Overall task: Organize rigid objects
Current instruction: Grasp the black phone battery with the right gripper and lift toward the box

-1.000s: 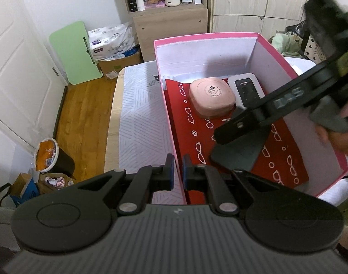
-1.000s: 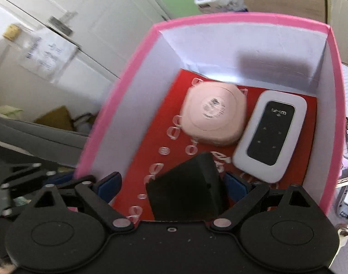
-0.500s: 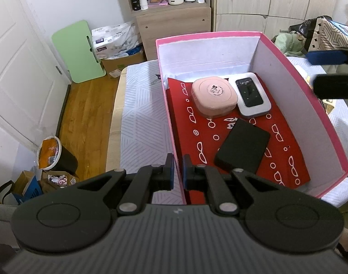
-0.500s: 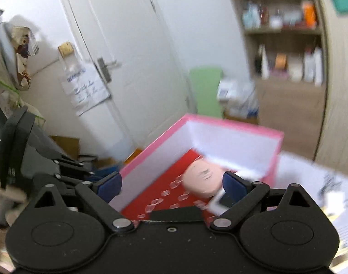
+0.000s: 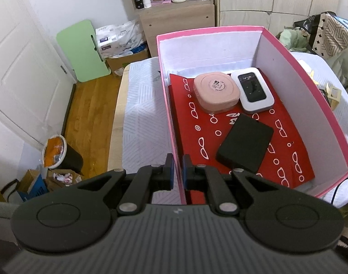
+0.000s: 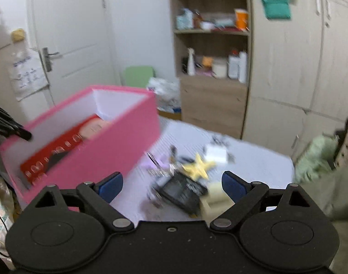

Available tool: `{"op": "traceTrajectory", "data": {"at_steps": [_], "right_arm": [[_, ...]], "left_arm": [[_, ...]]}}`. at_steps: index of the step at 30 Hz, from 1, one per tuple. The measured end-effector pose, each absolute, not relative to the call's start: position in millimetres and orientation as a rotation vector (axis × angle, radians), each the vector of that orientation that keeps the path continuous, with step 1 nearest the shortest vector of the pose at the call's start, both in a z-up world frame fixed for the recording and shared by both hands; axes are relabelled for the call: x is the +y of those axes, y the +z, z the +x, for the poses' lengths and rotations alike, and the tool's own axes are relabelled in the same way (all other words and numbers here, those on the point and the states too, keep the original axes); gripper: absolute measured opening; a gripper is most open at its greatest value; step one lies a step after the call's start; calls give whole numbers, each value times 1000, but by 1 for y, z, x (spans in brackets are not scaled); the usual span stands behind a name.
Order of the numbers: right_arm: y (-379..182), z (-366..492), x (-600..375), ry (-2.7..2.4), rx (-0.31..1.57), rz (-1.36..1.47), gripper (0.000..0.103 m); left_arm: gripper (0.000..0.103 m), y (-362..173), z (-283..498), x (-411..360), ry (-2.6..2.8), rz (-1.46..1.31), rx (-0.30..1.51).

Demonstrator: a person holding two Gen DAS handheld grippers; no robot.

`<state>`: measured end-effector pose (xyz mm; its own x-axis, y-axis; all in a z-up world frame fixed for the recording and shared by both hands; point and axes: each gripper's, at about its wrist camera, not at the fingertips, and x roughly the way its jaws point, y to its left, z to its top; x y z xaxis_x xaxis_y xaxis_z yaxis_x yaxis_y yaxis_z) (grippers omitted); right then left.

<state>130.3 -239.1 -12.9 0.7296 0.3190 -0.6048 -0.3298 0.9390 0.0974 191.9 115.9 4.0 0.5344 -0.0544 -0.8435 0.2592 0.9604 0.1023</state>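
A pink box (image 5: 311,86) with a red patterned liner (image 5: 189,125) stands on the bed. Inside lie a round-cornered pink case (image 5: 216,91), a white pocket device (image 5: 253,89) and a flat black case (image 5: 244,145). My left gripper (image 5: 178,173) is shut on the box's near left wall, one finger on each side. In the right wrist view the pink box (image 6: 119,146) is at the left. My right gripper (image 6: 172,186) is open and empty above a blurred pile: a yellow star (image 6: 199,165), a black device (image 6: 180,190), a white block (image 6: 216,153).
The bed has a white patterned cover (image 5: 142,105). A wooden shelf unit (image 6: 210,52) and pale wardrobe doors (image 6: 288,68) stand behind it. A green board (image 5: 82,50) leans by the door, with a bin (image 5: 57,153) on the wooden floor. A bag and green cloth (image 5: 295,38) sit at the far right.
The right gripper left the black case lying in the box, drew out and swung right over the pile on the bed. The left gripper kept its hold on the box wall.
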Motion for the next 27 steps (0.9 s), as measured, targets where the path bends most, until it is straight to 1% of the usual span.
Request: {"op": "traceTrajectory", "data": {"at_steps": [3, 5, 6, 7, 9, 12, 15, 17, 19, 20, 22, 27], "right_arm": [[-33, 131, -244, 350, 697, 30, 95], [-43, 131, -243, 338, 694, 51, 88], [-45, 131, -243, 344, 691, 59, 82], [-48, 132, -241, 360, 687, 74, 72], [-52, 133, -239, 397, 687, 125, 60], [-64, 143, -232, 425, 734, 178, 51], [-72, 153, -222, 318, 771, 156, 52], [-72, 153, -216, 270, 761, 130, 57], [-72, 155, -209, 218, 769, 124, 68], [-73, 156, -206, 203, 777, 123, 69], [-75, 159, -203, 194, 786, 136, 76], [-79, 174, -192, 137, 810, 140, 83]], "left_arm": [[7, 5, 193, 116, -183, 208, 999], [7, 4, 193, 116, -178, 205, 1001], [7, 4, 193, 116, -177, 203, 1003], [7, 4, 194, 116, -175, 200, 1006], [7, 3, 195, 115, -171, 196, 1010], [7, 4, 195, 115, -168, 197, 1014], [7, 4, 196, 115, -169, 197, 1013], [7, 4, 196, 115, -170, 196, 1013], [7, 3, 196, 115, -170, 195, 1013], [7, 3, 196, 115, -171, 194, 1013], [7, 3, 196, 115, -175, 192, 1013], [7, 2, 195, 116, -181, 191, 1013]]}}
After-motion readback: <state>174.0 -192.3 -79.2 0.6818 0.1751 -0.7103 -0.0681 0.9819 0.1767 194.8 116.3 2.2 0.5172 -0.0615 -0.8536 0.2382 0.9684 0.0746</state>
